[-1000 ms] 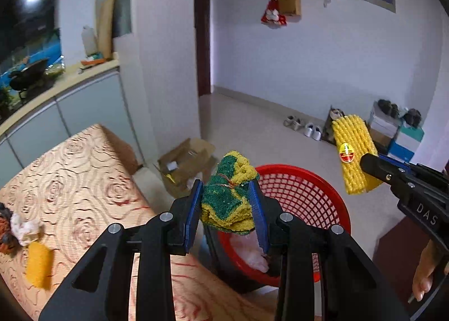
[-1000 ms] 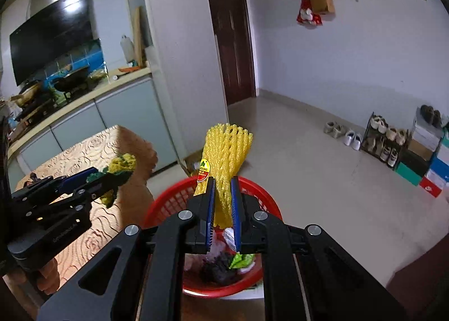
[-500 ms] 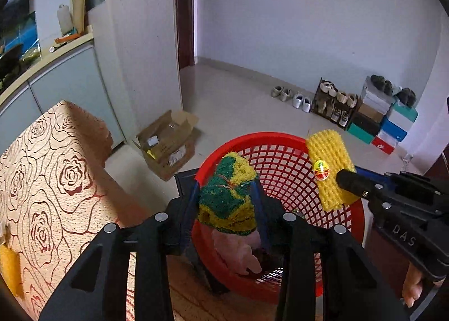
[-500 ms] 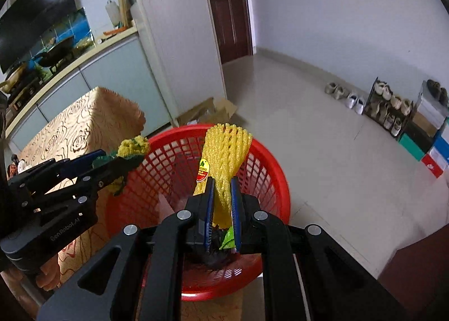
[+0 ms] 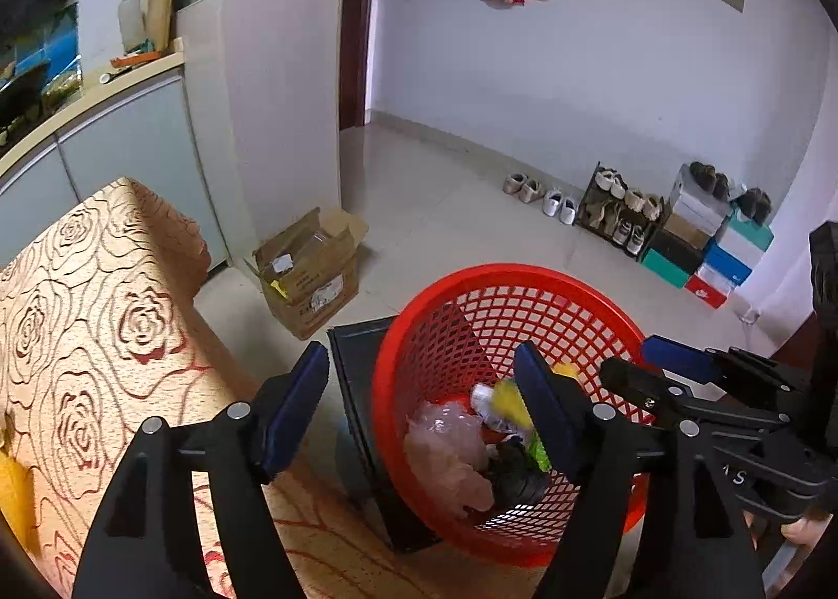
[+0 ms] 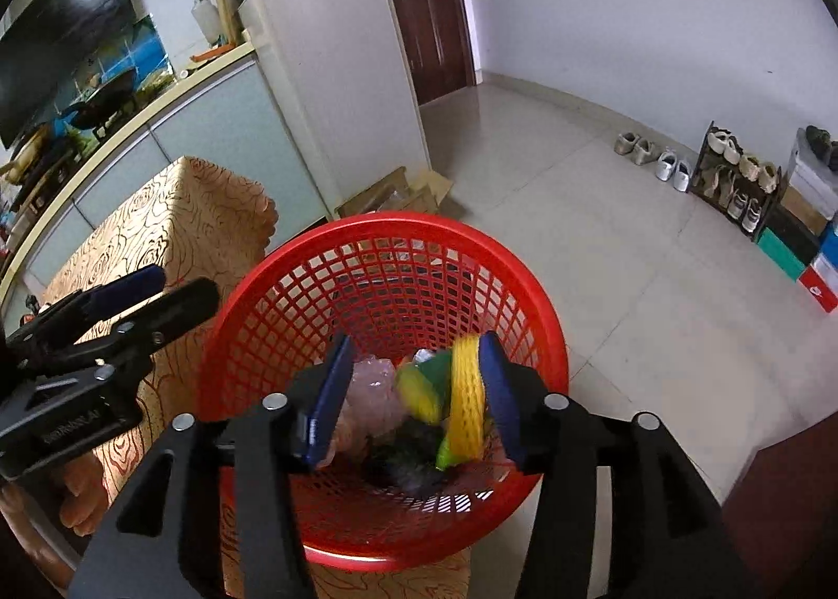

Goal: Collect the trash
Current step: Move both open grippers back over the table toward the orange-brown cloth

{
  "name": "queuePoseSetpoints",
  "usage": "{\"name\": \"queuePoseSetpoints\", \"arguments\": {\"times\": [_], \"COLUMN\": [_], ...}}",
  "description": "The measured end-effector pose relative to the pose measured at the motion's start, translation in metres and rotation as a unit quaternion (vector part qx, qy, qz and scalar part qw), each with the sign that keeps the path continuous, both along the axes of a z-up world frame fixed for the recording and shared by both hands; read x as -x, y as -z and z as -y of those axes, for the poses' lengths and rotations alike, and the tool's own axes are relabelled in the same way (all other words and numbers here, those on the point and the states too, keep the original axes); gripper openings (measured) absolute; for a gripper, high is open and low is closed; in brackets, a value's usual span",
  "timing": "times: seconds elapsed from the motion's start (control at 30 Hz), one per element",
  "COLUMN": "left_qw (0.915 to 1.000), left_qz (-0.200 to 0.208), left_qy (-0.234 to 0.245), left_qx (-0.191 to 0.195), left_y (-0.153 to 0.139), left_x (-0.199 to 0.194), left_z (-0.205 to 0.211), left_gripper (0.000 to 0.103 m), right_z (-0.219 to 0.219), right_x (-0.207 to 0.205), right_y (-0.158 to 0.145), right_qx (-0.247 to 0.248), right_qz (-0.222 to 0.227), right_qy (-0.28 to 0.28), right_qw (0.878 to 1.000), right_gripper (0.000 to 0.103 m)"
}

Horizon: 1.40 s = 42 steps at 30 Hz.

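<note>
Two grippers hang tilted down over the red basket, which sits between the rose-patterned tablecloth on our left and bare floor tiles on our right; the left gripper has just been opening and gapes wide with nothing between its pads; the right gripper has just been opening too, the yellow foam net loose beside its right finger; a blurred green-and-yellow sponge and a pink bag lie inside the basket.

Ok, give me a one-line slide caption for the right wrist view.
Right gripper, jaws just opened, drops yellow foam net and green-yellow sponge into the red basket.
</note>
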State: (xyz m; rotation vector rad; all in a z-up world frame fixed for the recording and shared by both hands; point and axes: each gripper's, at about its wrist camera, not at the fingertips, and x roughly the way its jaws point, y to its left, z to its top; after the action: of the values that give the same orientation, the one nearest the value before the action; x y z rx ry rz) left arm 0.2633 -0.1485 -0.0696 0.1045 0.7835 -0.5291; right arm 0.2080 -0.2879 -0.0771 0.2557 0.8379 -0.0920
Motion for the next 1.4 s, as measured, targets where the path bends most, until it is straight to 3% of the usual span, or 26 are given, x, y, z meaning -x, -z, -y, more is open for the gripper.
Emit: {"name": "queuePoseSetpoints", "arguments": {"times": [0.23, 0.5, 0.73, 0.8, 1.1, 1.23, 1.4], "left_qw": [0.9991, 0.9934, 0.9799, 0.9753, 0.9415, 0.9336, 0.9326], "left_qz": [0.026, 0.06, 0.076, 0.076, 0.065, 0.051, 0.034], "left_qy": [-0.033, -0.098, -0.184, -0.207, -0.329, -0.353, -0.357], "left_qx": [0.008, 0.002, -0.006, -0.009, -0.036, -0.038, -0.037], "left_y": [-0.023, -0.047, -0.06, -0.061, -0.046, -0.034, -0.017], "left_x": [0.011, 0.033, 0.053, 0.058, 0.066, 0.065, 0.052], "left_z": [-0.031, -0.09, -0.179, -0.205, -0.339, -0.375, -0.396], "left_gripper": [0.074, 0.074, 0.074, 0.074, 0.076, 0.076, 0.076], "right_z": [-0.012, -0.054, -0.121, -0.145, -0.243, -0.281, -0.324], "right_x": [0.013, 0.019, 0.011, 0.008, -0.007, -0.014, -0.026], "right_y": [-0.021, -0.047, -0.061, -0.064, -0.062, -0.053, -0.042], "right_qx": [0.014, 0.026, 0.027, 0.027, 0.026, 0.025, 0.02], "right_qz": [0.038, 0.091, 0.111, 0.114, 0.101, 0.088, 0.067], "right_qy": [0.007, -0.022, -0.085, -0.106, -0.193, -0.222, -0.255], "right_qw": [0.999, 0.995, 0.99, 0.987, 0.976, 0.971, 0.964], "right_gripper": [0.055, 0.057, 0.058, 0.063, 0.065, 0.065, 0.065]}}
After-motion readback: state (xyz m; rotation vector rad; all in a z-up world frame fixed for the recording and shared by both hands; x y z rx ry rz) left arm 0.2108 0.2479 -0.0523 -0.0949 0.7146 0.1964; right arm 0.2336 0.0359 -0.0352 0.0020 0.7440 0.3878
